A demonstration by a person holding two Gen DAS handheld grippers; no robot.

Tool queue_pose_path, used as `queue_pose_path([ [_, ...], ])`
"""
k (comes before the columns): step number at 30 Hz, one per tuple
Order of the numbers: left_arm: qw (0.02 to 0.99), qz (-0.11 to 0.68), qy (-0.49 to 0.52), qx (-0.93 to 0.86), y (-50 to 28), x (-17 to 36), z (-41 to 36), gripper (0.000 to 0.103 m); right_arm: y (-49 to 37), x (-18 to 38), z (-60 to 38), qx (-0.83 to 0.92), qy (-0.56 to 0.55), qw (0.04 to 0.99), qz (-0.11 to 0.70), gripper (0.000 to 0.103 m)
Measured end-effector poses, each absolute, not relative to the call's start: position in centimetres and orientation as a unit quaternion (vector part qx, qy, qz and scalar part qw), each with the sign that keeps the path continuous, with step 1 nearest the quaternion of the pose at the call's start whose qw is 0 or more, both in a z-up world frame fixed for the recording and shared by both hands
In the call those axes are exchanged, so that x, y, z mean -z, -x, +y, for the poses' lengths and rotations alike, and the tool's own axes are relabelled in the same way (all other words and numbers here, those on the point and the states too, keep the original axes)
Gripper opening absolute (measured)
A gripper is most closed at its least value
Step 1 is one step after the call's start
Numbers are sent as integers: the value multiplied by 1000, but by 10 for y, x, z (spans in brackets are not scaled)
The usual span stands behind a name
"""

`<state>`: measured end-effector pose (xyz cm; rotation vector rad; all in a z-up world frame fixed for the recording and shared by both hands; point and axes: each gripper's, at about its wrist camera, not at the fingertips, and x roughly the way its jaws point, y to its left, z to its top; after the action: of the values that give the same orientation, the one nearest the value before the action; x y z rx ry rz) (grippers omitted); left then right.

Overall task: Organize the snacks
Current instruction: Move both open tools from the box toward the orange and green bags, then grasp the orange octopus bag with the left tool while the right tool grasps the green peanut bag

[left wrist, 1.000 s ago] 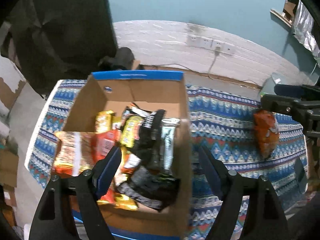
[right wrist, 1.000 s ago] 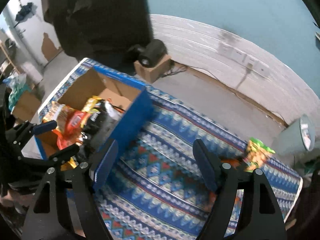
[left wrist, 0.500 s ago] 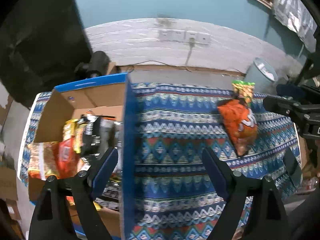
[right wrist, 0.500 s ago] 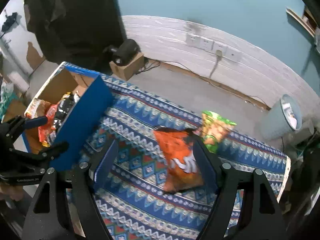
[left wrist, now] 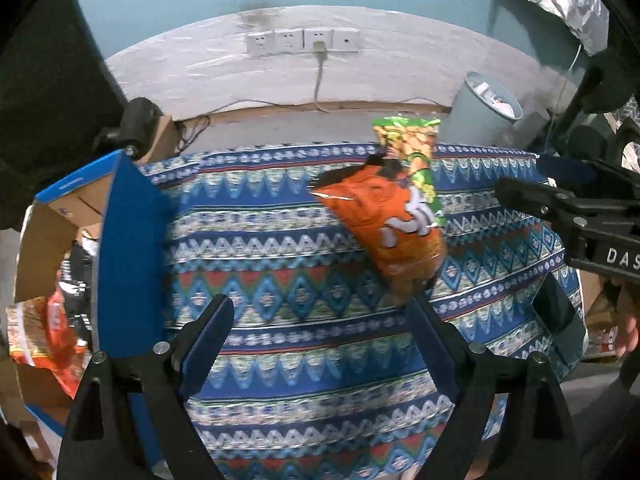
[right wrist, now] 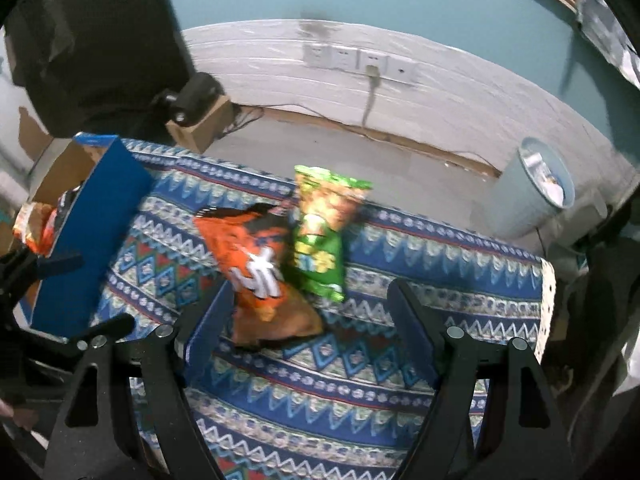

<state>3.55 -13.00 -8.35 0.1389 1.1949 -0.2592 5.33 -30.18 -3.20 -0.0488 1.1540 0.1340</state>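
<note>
Left edge: snack box point(left wrist: 120, 264), blue-walled, packets seen inside. Centre: orange bag point(right wrist: 256, 268) and green bag point(right wrist: 324, 236), overlapped on patterned cloth point(right wrist: 400, 380). Left gripper point(left wrist: 320, 328): jaws just widened, empty. Right gripper point(right wrist: 310, 312): apart, empty. Step judged: reach for bags; descent required. Earlier, box filled centre frame.

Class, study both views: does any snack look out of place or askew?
Yes. The orange chip bag and green snack bag lie loose and overlapping at a slant on the patterned cloth, outside the cardboard box that holds the other snacks.
</note>
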Motion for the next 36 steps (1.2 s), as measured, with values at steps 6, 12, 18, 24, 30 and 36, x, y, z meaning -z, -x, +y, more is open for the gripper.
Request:
queue_pose_path([
  [6, 805, 582, -33, 107, -49, 97, -160, 89, -54, 47, -335, -45, 5, 830, 556, 79],
  [12, 804, 589, 1, 84, -63, 105, -176, 89, -59, 64, -364, -25, -15, 822, 569, 80],
  [18, 802, 594, 18, 61, -76, 117, -190, 89, -63, 73, -380, -17, -27, 819, 573, 80],
  [24, 791, 610, 26, 41, -91, 139, -194, 89, -68, 78, -384, -16, -31, 817, 576, 80],
  [30, 779, 623, 35, 55, -102, 157, -198, 93, -76, 82, -379, -21, -28, 814, 579, 80],
  [36, 773, 629, 26, 78, -105, 172, -204, 91, -81, 89, -374, -21, -23, 810, 586, 80],
])
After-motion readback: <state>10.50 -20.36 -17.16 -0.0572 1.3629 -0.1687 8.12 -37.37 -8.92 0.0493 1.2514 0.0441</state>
